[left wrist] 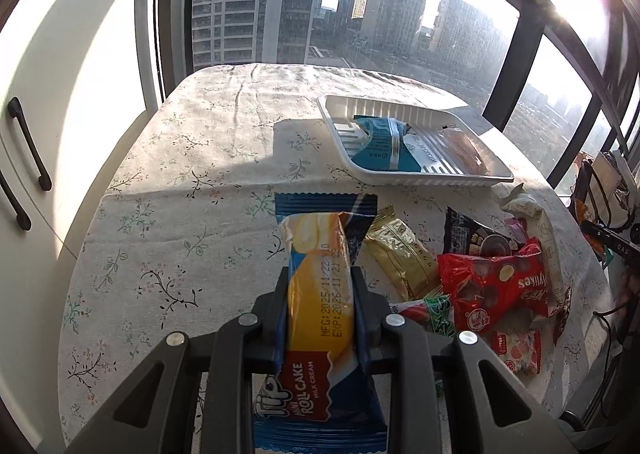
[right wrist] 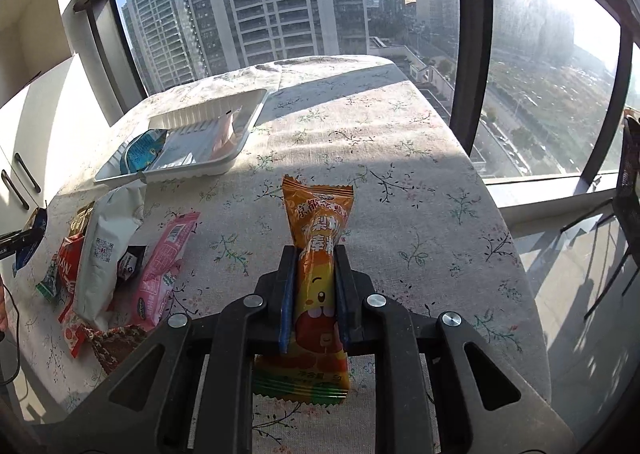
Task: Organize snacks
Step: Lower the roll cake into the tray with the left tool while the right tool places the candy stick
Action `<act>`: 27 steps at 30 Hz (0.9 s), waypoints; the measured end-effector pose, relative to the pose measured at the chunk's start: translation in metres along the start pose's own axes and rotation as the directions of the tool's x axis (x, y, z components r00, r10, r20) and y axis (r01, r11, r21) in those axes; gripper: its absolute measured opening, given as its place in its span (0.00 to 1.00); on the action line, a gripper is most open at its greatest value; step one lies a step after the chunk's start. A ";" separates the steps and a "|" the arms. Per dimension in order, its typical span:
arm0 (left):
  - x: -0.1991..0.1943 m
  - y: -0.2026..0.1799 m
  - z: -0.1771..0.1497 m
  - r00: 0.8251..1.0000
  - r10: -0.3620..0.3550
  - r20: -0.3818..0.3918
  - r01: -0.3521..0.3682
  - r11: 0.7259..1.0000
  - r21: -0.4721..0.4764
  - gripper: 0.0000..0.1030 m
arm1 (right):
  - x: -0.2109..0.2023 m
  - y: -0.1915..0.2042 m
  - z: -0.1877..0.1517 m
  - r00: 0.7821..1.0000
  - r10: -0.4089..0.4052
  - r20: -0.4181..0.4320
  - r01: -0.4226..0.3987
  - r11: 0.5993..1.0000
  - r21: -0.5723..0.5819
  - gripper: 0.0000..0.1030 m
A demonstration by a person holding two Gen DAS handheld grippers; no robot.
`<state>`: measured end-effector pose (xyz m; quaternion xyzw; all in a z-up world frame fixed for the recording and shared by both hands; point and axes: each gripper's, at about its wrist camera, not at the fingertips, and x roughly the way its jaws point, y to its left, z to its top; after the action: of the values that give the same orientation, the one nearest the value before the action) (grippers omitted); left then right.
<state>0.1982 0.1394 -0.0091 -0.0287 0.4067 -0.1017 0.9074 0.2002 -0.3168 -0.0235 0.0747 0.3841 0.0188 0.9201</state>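
Left gripper (left wrist: pixel 319 282) clamps a glossy blue roll-cake wrapper (left wrist: pixel 316 294); right gripper (right wrist: pixel 316 262) pinches a crinkly orange candy packet (right wrist: pixel 318 254).

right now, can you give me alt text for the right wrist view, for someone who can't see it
The right gripper is shut on an orange snack packet above a floral tablecloth. To the left lie loose snacks and, farther back, a white tray holding a blue packet, with windows and towers beyond.

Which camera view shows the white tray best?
The left wrist view: the white tray lies nearer, its inside open to see, with a blue packet in it. The right wrist view shows it farther off, at a slant.
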 end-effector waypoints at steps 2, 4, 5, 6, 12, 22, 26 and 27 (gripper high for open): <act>0.002 0.001 0.013 1.000 0.000 0.013 0.000 1.000 0.005 0.27 | 0.001 -0.008 0.014 1.000 -0.003 0.016 0.003 1.000 0.010 0.16; 0.005 -0.001 0.028 1.000 -0.005 0.024 0.004 1.000 0.017 0.27 | 0.004 -0.010 0.030 0.999 -0.001 0.034 0.000 1.000 0.008 0.16; 0.007 -0.004 0.036 1.000 -0.010 0.027 0.009 1.000 0.026 0.27 | 0.006 -0.009 0.039 0.999 0.008 0.045 -0.008 1.000 0.003 0.16; 0.010 -0.006 0.045 0.999 -0.015 0.031 0.014 0.999 0.033 0.27 | 0.009 -0.006 0.047 0.998 0.020 0.054 -0.020 1.000 -0.005 0.16; 0.037 -0.034 0.102 0.998 -0.051 0.040 0.047 0.995 0.088 0.27 | 0.035 0.056 0.097 0.984 0.159 0.078 -0.147 0.978 -0.149 0.16; 0.103 -0.075 0.161 0.997 -0.076 -0.011 0.076 0.988 0.137 0.27 | 0.114 0.148 0.146 0.969 0.245 -0.028 -0.244 0.934 -0.261 0.16; 0.123 -0.095 0.164 0.994 -0.099 -0.040 0.104 0.981 0.163 0.27 | 0.139 0.157 0.148 0.972 0.228 -0.053 -0.233 0.929 -0.288 0.15; 0.129 -0.101 0.165 0.994 -0.100 -0.050 0.107 0.980 0.169 0.27 | 0.144 0.156 0.147 0.973 0.224 -0.059 -0.232 0.929 -0.288 0.15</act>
<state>0.3887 0.0093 0.0203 0.0303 0.4130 -0.1840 0.8914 0.4095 -0.1673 0.0010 -0.0183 0.3773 0.1830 0.9076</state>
